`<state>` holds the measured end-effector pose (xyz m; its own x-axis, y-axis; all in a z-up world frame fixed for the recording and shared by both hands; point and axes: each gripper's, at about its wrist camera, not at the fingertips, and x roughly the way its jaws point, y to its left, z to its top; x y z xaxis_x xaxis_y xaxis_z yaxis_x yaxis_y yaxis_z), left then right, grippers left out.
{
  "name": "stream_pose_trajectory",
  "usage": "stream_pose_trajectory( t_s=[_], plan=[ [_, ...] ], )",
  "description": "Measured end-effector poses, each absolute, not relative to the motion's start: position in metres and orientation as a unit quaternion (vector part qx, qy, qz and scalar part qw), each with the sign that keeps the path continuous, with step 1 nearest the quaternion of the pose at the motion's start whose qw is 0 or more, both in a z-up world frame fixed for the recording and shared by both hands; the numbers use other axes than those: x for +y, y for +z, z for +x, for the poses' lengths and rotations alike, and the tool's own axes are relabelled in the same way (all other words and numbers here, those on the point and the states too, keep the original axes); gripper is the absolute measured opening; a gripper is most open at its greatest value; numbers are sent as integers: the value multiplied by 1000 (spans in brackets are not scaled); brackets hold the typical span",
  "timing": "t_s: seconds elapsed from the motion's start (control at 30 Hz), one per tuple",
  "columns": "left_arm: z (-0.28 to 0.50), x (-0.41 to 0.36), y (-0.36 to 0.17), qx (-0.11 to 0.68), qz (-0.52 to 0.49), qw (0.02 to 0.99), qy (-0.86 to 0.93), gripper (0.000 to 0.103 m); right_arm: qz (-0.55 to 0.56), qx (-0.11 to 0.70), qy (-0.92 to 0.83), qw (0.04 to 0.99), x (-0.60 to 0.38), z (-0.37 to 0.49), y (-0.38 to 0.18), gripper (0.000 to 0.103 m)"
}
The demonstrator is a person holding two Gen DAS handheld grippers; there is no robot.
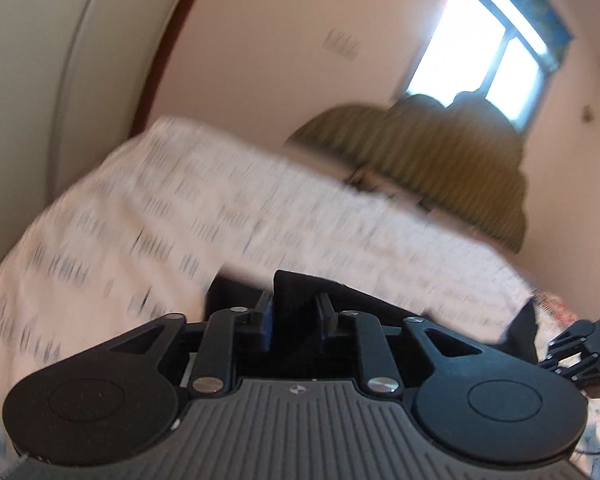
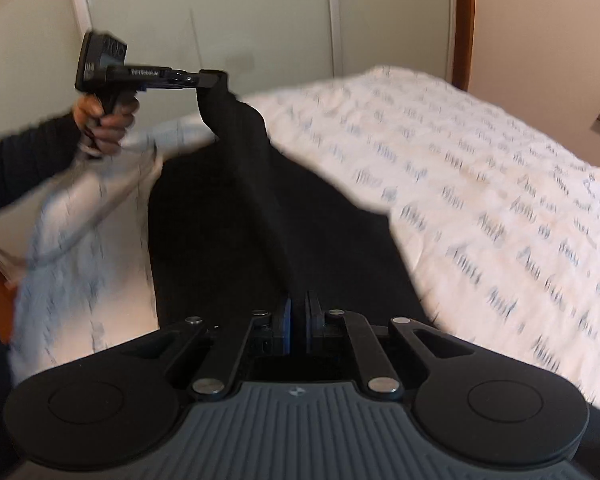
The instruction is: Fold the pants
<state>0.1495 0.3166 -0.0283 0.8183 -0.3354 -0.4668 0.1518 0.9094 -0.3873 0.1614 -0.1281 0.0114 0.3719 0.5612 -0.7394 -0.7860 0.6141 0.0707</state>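
Observation:
The black pants (image 2: 236,216) lie on the bed, with one edge lifted between both grippers. My left gripper (image 1: 294,308) is shut on a bunch of the black pants (image 1: 300,284); in the right wrist view it (image 2: 216,78) holds that end up in the air at the upper left. My right gripper (image 2: 298,312) is shut on the near end of the same raised fold. The cloth runs taut between the two. Both views are blurred by motion.
The bed (image 2: 480,184) has a white cover with small dark marks. An olive striped pillow (image 1: 440,168) lies at the bed's far end under a bright window (image 1: 484,48). A pale wardrobe (image 2: 220,12) stands behind. The person's hand and dark sleeve (image 2: 28,160) are at left.

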Motion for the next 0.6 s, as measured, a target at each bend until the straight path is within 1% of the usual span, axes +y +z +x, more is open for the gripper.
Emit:
stream_pose_trajectory(
  t_s=[0.03,0.1,0.13,0.17,0.2,0.23,0.27,0.37,0.5,0.6],
  plan=[
    [146,316,-33,283,-161,938,-115,27,-151,384,408,814,-126,161,6,6],
    [133,317,-32,290,-157,939,-101,32,-153,383,400,819,-124,161,0,6],
    [127,319,-29,293,-168,936,-99,40,-154,381,397,821,-122,161,1,6],
    [120,322,-24,295,-179,934,-95,55,-153,378,395,823,-121,161,2,6],
    [113,324,-20,292,-195,932,-88,64,-155,374,394,825,-120,158,5,6],
    [104,327,-17,283,-216,931,-78,75,-159,371,393,826,-119,157,7,6],
    [96,328,-16,278,-236,929,-69,78,-163,369,391,827,-118,157,8,6],
    [87,332,-15,273,-310,909,-62,78,-162,370,385,830,-117,156,8,6],
    [96,333,-34,319,-406,855,-53,78,-168,373,378,831,-114,157,5,6],
    [102,338,-44,328,-464,822,-21,78,-167,368,373,835,-114,156,7,6]
  ],
)
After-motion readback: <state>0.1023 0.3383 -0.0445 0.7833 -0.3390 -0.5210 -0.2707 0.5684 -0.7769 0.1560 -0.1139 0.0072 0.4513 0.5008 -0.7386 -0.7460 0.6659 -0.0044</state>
